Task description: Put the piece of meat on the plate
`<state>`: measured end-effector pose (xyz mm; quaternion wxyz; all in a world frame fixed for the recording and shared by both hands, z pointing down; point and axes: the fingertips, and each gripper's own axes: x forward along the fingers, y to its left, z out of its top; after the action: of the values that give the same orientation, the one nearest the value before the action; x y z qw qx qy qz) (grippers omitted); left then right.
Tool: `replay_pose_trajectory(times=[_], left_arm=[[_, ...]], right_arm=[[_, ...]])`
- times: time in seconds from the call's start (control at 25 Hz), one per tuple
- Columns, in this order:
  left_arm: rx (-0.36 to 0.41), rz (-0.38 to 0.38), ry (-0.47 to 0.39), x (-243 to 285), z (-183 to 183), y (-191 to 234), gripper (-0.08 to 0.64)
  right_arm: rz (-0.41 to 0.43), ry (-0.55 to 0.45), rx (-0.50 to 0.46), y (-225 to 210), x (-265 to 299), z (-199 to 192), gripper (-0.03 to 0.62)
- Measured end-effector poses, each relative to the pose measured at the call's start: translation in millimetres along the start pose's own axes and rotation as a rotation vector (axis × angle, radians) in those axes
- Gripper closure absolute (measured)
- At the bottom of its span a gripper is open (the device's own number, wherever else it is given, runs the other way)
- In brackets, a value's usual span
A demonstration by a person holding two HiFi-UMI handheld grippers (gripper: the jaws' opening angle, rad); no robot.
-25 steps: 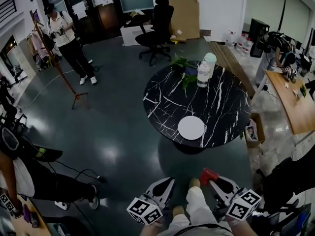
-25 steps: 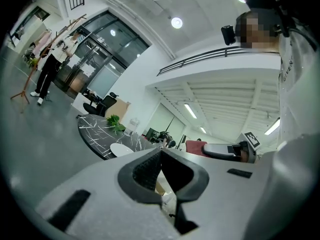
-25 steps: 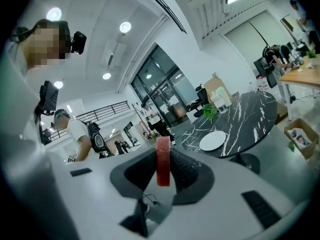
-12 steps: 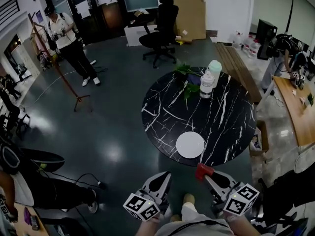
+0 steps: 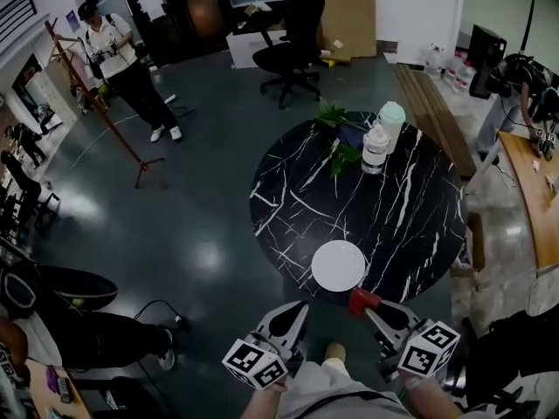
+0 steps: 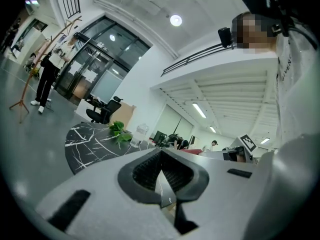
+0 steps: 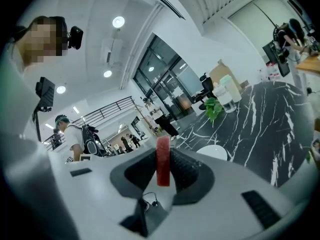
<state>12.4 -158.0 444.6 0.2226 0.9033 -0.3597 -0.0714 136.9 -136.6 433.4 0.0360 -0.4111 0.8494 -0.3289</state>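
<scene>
table (image 7: 270, 129) beyond; fingers (image 7: 187, 170) half-hide meat (image 7: 163, 160)

Right hand-held gripper (image 5: 369, 310) is hiding most of the piece of meat (image 5: 362, 300) in the head view, only a red end is poking out. Left hand-held gripper (image 6: 161, 152) is blocking the near side of the tabletop (image 6: 90, 139) in its own view.
</scene>
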Motion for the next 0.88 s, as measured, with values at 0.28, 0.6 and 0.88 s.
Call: replay_pose_trajectory(times=[0.28,0.6,0.88], left_arm=[[-0.059,0.025,0.083,-1.5,-33.7,19.5,0.552],[-0.055,0.006,0.086,37.6,-29.8,61.2,0.552],[-0.058,0.036,0.072,51.9,-55.9,106.5,0.552]], right_arm=[[-0.033,0.065,0.067,-24.9,20.9,-21.0,0.508],[-0.068,0.082,0.082,-58.8,64.9,-18.4,0.508],[-0.081,0.142,0.085,-87.0,105.6,-34.3,0.508]])
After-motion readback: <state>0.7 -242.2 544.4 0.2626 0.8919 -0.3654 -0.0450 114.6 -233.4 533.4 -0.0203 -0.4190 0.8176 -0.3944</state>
